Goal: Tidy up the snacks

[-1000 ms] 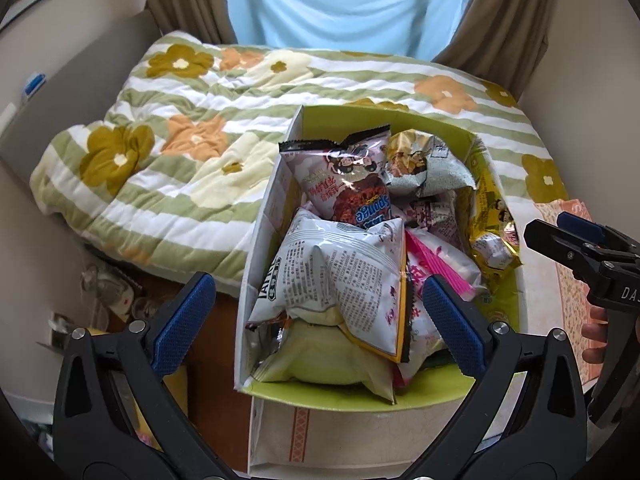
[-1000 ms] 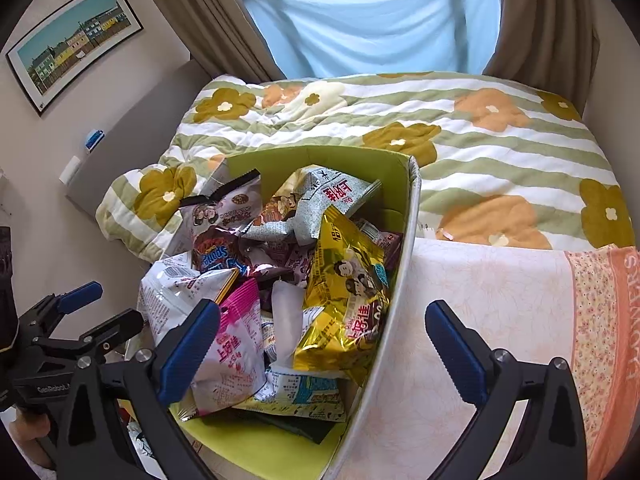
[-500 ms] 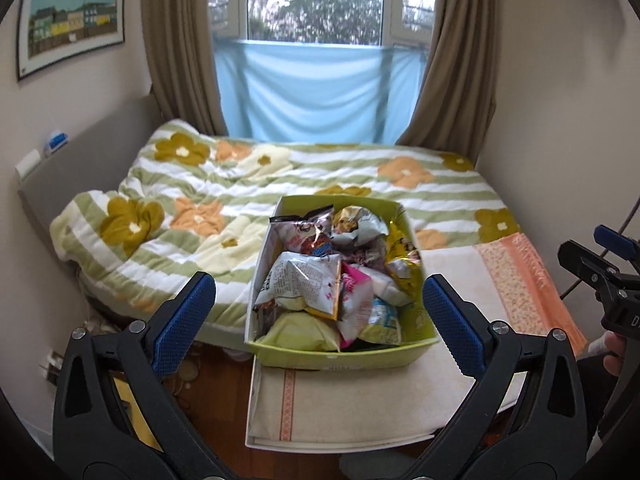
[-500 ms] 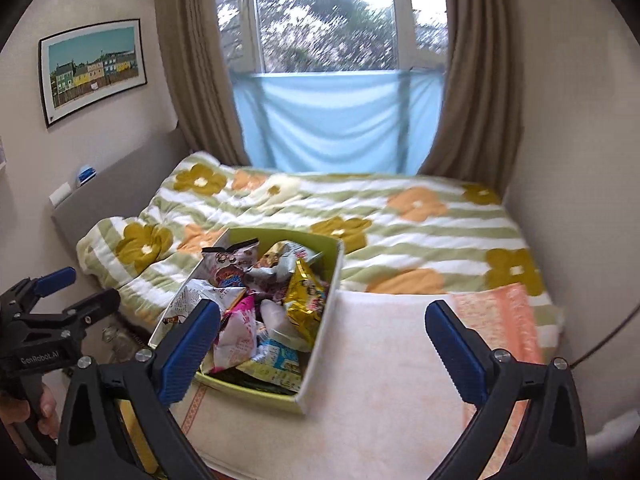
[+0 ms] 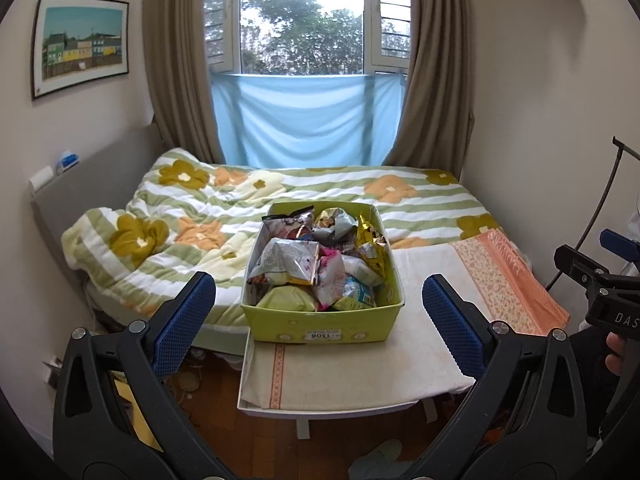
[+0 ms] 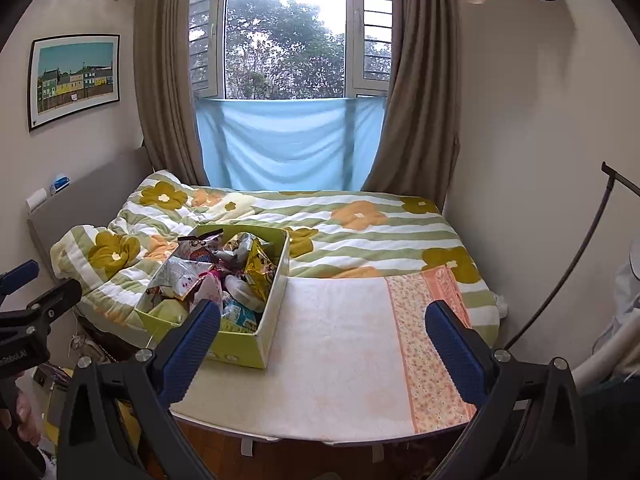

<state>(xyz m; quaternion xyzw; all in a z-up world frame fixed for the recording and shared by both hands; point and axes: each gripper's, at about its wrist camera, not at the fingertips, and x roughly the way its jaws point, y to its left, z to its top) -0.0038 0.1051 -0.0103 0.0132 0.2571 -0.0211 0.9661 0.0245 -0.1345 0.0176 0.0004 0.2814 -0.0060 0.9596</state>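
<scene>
1. Left gripper (image 5: 319, 320): blue pads spread wide at the bottom of the frame, nothing between them, well short of the box (image 5: 324, 326).
2. Right gripper (image 6: 323, 338): likewise released and empty, pads low in the frame over the towel (image 6: 344, 344).
3. Green box in frame centre, on the towel's left part, heaped with snack bags (image 5: 316, 264); a gold bag (image 6: 259, 266) stands tall against the right wall.
4. Bed (image 5: 192, 220) behind, touching or just beside the box; hard to tell which.
5. Risks: loose, slippery bags sliding from a shallow pinch; a tug on one bag spilling neighbours over the rim; crushing contents by clamping too hard.
</scene>
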